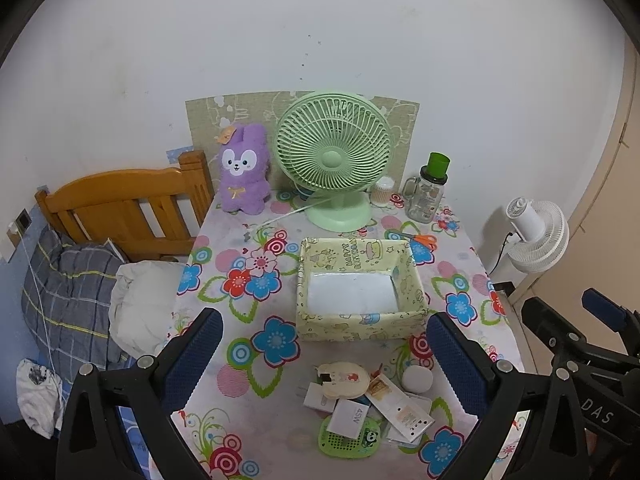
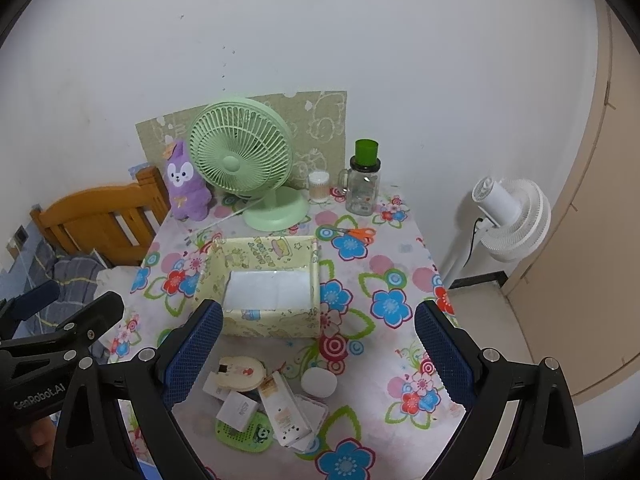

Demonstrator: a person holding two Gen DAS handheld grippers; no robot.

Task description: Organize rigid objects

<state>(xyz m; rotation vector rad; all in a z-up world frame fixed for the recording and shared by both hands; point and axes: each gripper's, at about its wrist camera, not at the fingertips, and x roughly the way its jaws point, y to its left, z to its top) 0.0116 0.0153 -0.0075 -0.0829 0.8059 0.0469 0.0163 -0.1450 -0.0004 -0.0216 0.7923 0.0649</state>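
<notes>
A yellow cartoon-print box (image 1: pixel 360 326) (image 2: pixel 272 326) stands empty in the middle of the flowered table. In front of it lies a pile of small rigid items: a cream bear-shaped case (image 1: pixel 346 380) (image 2: pixel 240 372), a white round puck (image 1: pixel 417 378) (image 2: pixel 319 383), white chargers (image 1: pixel 352 416) (image 2: pixel 238 410), a long white box (image 1: pixel 400 402) (image 2: pixel 284 410) and a green panda pad (image 1: pixel 348 440) (image 2: pixel 244 434). My left gripper (image 1: pixel 324 340) hangs open above the pile. My right gripper (image 2: pixel 318 334) is open too, above the pile and to the right of the left one.
At the back of the table stand a purple plush rabbit (image 1: pixel 243 170), a green desk fan (image 1: pixel 334 160), a cotton-swab jar (image 1: pixel 383 191), a glass jug with a green cup (image 1: pixel 428 192) and orange scissors (image 1: pixel 422 240). A bed with pillows (image 1: pixel 100 280) lies left; a white fan (image 1: pixel 536 236) stands right.
</notes>
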